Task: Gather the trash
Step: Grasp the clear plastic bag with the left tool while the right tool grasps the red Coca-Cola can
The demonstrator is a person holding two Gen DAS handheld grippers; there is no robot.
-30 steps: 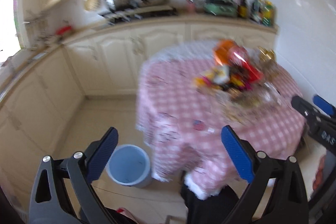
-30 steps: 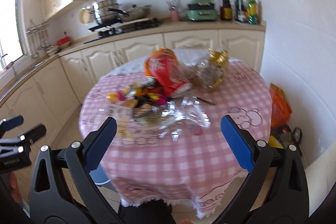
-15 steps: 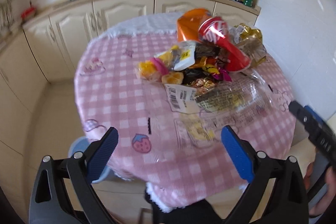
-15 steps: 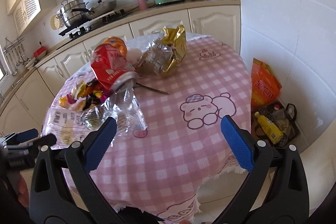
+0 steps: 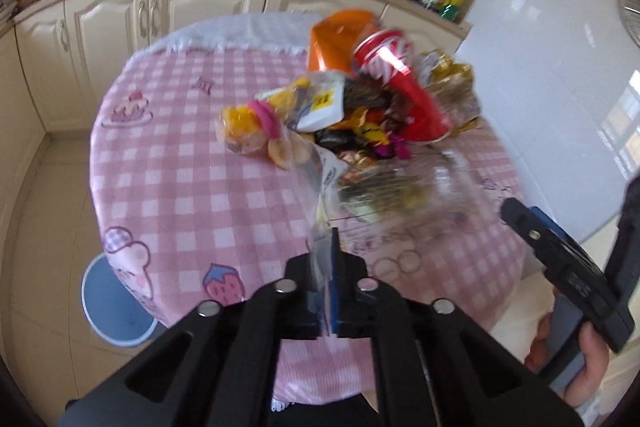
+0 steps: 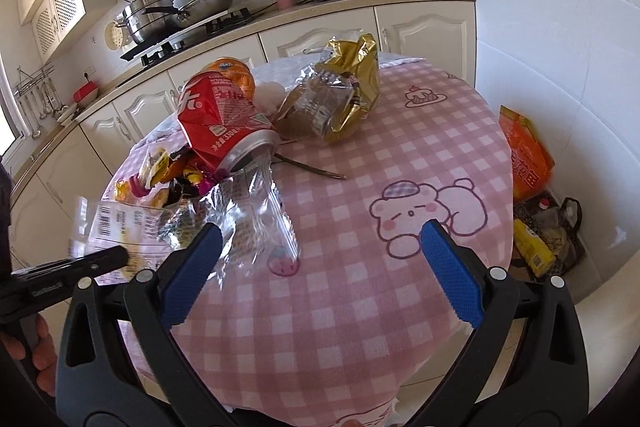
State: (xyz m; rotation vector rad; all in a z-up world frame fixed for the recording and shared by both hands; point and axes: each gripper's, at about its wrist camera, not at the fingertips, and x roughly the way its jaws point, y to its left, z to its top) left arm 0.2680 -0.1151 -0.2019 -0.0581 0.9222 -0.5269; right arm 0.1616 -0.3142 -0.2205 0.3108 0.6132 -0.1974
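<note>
A: Where does the collecting stand?

B: Barely begun, by my reading. The left claw (image 5: 327, 267) is pinched tight on the near edge of a clear plastic wrapper (image 5: 400, 195), at the near edge of the table (image 5: 180, 187). The wrapper looks partly lifted, though it is blurred there.

A: And the other claw?

B: The right claw (image 6: 316, 255) stands wide with nothing between its pads, hovering over the near right part of the table.

A: What is left?

B: Nearly all of it. The red can (image 6: 218, 119), the orange can (image 6: 236, 75), the gold bag (image 6: 352, 87) and the candy wrappers (image 5: 360, 131) sit heaped around the table's middle and far side. A blue bin (image 5: 116, 303) waits on the floor below the left edge, seemingly empty.
</note>
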